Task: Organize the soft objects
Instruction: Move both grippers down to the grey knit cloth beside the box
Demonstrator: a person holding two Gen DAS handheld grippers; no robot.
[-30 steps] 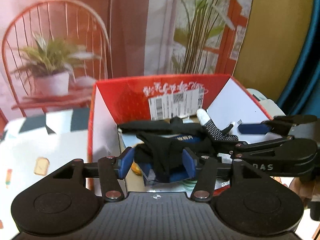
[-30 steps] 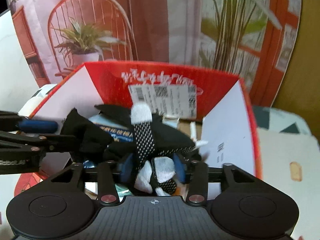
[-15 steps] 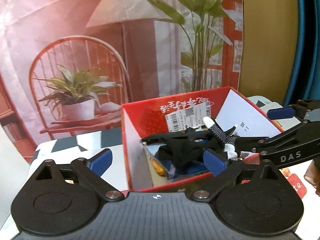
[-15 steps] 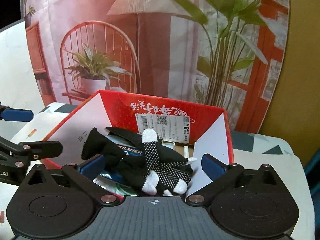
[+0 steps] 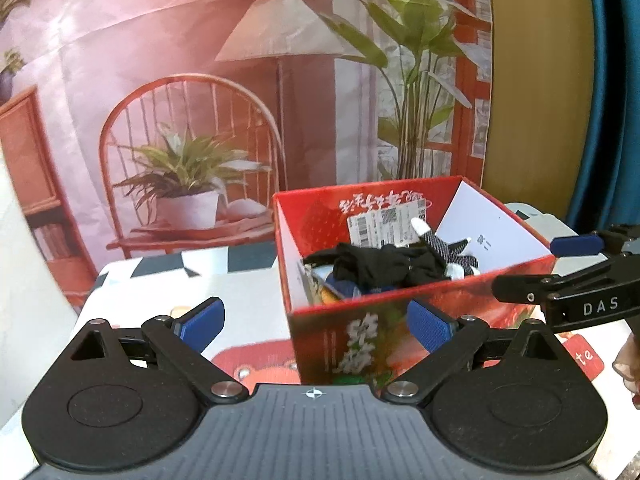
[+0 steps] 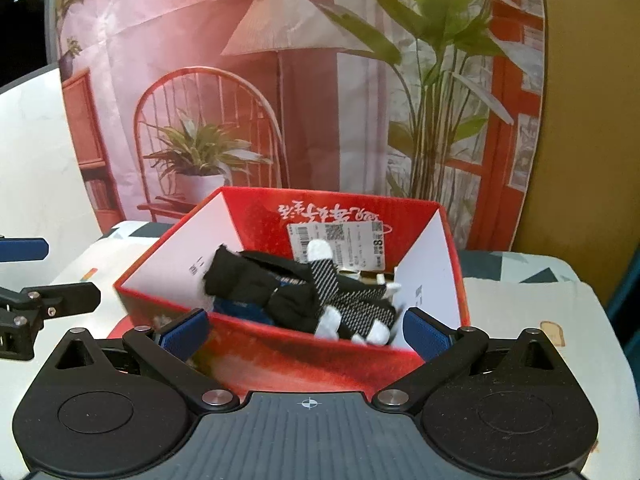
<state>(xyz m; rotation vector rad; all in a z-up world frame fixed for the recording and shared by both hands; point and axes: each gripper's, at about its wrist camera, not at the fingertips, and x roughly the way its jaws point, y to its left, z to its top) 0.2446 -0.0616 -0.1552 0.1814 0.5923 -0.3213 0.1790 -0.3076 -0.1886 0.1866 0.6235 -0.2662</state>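
left wrist: faces box (image 5: 400,336) near | right wrist: same box (image 6: 280,356)

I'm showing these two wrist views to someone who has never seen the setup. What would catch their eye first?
Probably the open red cardboard box in the middle of both views, on the patterned tablecloth. Inside lies a heap of black fabric with a black-and-white knitted glove on top, one white fingertip poking up. Behind it hangs a large printed backdrop of a pink room with chair, lamp and plants, and both grippers stand open and empty.
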